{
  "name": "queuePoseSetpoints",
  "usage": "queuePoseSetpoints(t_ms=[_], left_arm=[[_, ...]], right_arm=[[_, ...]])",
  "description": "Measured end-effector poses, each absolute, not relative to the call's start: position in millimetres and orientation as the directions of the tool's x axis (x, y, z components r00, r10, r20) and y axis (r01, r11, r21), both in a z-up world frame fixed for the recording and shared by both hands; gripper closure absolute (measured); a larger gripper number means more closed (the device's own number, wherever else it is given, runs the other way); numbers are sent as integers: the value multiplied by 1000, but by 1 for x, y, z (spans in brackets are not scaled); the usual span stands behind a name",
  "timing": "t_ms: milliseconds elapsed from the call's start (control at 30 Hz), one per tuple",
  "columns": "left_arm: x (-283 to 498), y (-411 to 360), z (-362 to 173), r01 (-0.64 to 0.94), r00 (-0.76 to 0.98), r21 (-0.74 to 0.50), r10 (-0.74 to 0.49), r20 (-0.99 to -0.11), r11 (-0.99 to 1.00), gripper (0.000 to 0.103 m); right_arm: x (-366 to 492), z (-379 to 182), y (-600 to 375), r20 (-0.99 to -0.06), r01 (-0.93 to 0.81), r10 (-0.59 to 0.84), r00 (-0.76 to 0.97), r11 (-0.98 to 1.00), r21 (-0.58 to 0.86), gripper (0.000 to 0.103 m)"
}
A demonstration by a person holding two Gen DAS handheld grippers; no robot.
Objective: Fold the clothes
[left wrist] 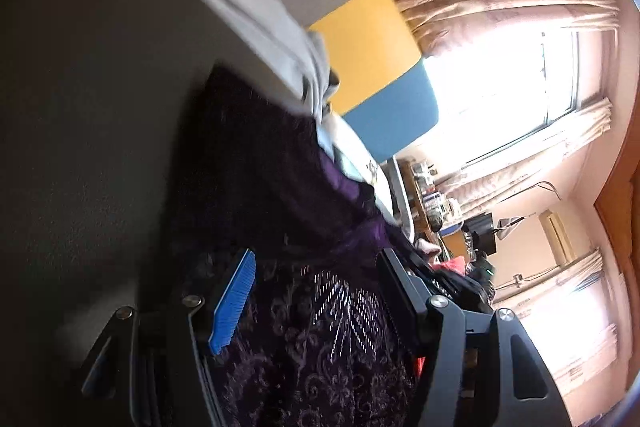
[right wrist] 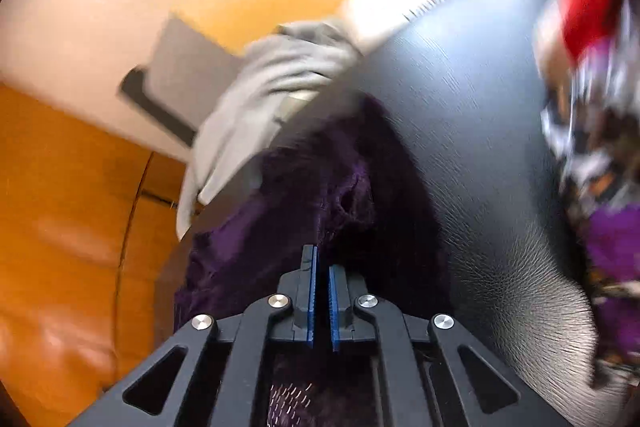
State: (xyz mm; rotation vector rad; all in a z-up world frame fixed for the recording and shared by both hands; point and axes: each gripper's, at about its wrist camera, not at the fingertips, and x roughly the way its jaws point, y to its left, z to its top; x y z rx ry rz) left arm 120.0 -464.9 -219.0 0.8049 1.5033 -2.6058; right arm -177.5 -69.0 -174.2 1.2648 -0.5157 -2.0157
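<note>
Your right claw (right wrist: 322, 301) had its blue pads (right wrist: 311, 297) drawn almost together, with only a thin slit between them. The purple garment (right wrist: 304, 211) lay just past and beneath the tips; whether any cloth was pinched in that slit could not be told from the right wrist view. Your left claw (left wrist: 316, 291) stood wide, its blue pad (left wrist: 234, 301) on one side and the black finger (left wrist: 404, 287) on the other, well apart. The patterned, sequined part of the purple garment (left wrist: 320, 327) filled the space between them, but the pads did not press on it.

Outward from the claws, the garment lay crumpled on the dark table (right wrist: 460, 115), reaching toward its far edge. A grey cloth (right wrist: 272, 75) hung over that edge, touching the far end of the purple garment; in the left wrist view the same grey cloth (left wrist: 272, 27) lay draped beyond the purple one. A blurred heap of clothes (right wrist: 592, 131), red, white, black and purple, sat at the table's right side. Beyond the table you had an orange floor (right wrist: 60, 227), a yellow and blue panel (left wrist: 376, 59), and curtains (left wrist: 500, 11) at a bright window (left wrist: 512, 87).
</note>
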Motion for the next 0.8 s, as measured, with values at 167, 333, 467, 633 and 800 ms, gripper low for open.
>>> queuePoseSetpoints(t_ms=[167, 333, 467, 633, 800], left_arm=[[82, -480, -202, 344, -813, -679, 156, -561, -649, 39], [12, -466, -188, 285, -688, -470, 163, -707, -835, 39], [-41, -408, -172, 29, -628, -92, 53, -777, -995, 39], [-86, -363, -187, -264, -513, 74, 75, -855, -962, 39], [-111, -361, -206, -335, -428, 36, 118, -896, -941, 39]], right_arm=[[-157, -171, -61, -747, 429, -597, -294, -780, 455, 97], [-157, -194, -47, -756, 399, -608, -240, -772, 494, 95], [-152, -187, -39, -744, 417, -632, -217, -749, 515, 69], [-142, -181, -33, -733, 449, -653, -188, -721, 527, 53], [-140, -183, -30, -716, 452, -675, -178, -703, 549, 53]])
